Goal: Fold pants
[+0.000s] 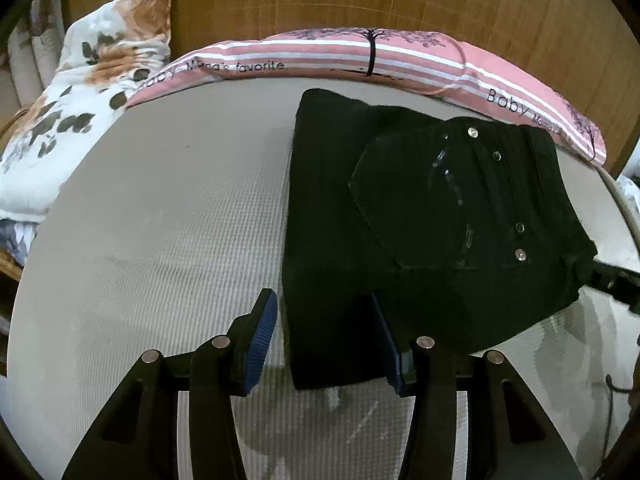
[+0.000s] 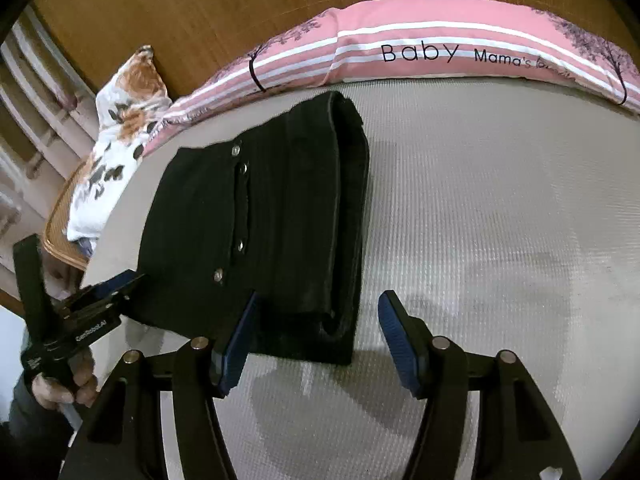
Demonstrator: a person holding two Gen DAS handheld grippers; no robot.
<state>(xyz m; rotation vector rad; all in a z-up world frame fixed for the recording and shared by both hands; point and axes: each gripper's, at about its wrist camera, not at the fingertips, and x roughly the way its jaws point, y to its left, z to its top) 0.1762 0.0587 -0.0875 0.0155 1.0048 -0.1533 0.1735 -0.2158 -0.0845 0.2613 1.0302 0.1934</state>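
Folded black denim pants (image 1: 420,216) lie just before the pink striped pillow (image 1: 360,56). Left gripper (image 1: 326,344) and right gripper (image 2: 316,340) both gape, holding nothing (bundle looks tidy): back straight off, don't snag the near edge.

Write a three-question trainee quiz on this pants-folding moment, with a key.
1. True or false: the pants lie folded on the mattress.
2. Which pillow reads "Baby"? A floral, B pink striped.
3. Fill in: both the left gripper and the right gripper are ____.

Key: 1 true; 2 B; 3 open.
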